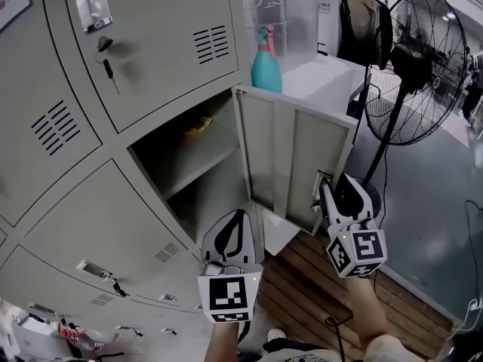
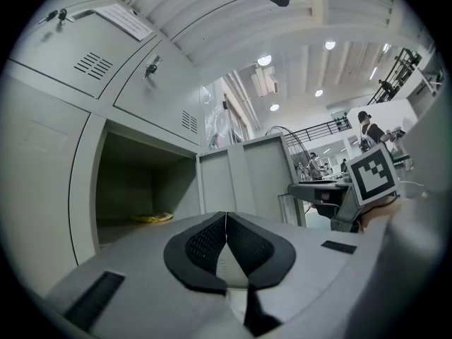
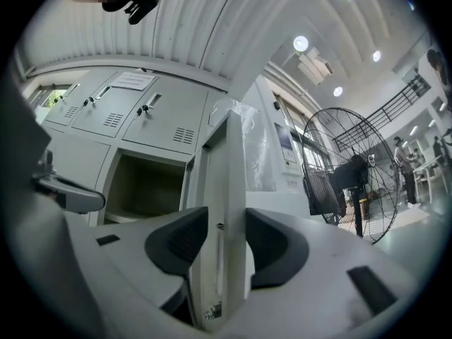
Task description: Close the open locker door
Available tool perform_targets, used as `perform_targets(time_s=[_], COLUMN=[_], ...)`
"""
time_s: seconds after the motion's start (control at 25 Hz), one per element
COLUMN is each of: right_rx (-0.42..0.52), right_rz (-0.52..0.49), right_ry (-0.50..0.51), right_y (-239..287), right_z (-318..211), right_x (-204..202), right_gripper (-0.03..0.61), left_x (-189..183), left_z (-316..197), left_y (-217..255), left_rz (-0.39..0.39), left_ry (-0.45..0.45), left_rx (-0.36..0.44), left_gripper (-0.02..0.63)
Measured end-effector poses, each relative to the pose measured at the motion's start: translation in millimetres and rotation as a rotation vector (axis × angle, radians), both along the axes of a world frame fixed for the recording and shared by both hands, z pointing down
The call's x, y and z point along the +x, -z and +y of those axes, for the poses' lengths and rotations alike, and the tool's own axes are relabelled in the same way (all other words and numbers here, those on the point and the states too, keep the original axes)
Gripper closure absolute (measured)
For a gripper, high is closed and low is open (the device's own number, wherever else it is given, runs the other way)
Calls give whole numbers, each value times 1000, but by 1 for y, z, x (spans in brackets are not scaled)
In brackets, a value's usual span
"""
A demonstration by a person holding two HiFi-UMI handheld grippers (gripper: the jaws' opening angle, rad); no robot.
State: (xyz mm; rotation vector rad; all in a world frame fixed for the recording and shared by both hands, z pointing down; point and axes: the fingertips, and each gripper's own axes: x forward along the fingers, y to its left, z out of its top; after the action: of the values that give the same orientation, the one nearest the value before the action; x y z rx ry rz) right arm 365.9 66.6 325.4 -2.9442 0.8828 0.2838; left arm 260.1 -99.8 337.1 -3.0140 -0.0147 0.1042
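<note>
To the left of and above both sets of fingers, a bank of grey lockers [image 1: 151,44] is standing with its doors shut, and a key [image 1: 110,72] is hanging in one lock. The left gripper [image 1: 235,221] is pointing level at the open compartment [image 1: 189,157], its fingers [image 2: 205,242] lying pressed together with nothing between them. Ahead of those fingertips and a little to their left, something yellow [image 2: 150,217] is lying on the shelf inside the compartment.

Just to the right of the left fingertips, the locker door [image 1: 294,153] is standing swung wide out from its frame. Its free edge is sitting between the fingers of the right gripper [image 1: 323,185]. In the right gripper view, the right gripper [image 3: 226,221] is straddling that edge, and its pads [image 3: 272,242] are lying against the two faces of the door [image 3: 227,168], clamping it.

Beyond the door, above the right fingers, a teal spray bottle [image 1: 266,62] is standing on a white surface. To the right of the right fingers, a large black fan [image 1: 419,59] is standing on its pole.
</note>
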Motion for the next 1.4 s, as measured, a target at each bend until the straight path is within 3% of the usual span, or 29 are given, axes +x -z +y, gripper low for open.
perform_targets(time_s=[0.12,0.36,0.8,1.4], right_rx=[1,17,4,-57], right_rz=[2,4,13,77], right_ry=[8,27,97,219], right_y=[0,0,1,0], right_z=[-1,-4,-29,-95], right_x=[-5,-20,-59,-116], right_gripper=[414,486,489,477], left_x=[-3,-11,-39,-92], left_z=[1,1,-8,-49], left_y=[0,3,8,11], left_rz=[0,10,18,30], left_ry=[0,3,28,142], left_rx=[1,3,6,4], left_gripper=[606,606,606,606])
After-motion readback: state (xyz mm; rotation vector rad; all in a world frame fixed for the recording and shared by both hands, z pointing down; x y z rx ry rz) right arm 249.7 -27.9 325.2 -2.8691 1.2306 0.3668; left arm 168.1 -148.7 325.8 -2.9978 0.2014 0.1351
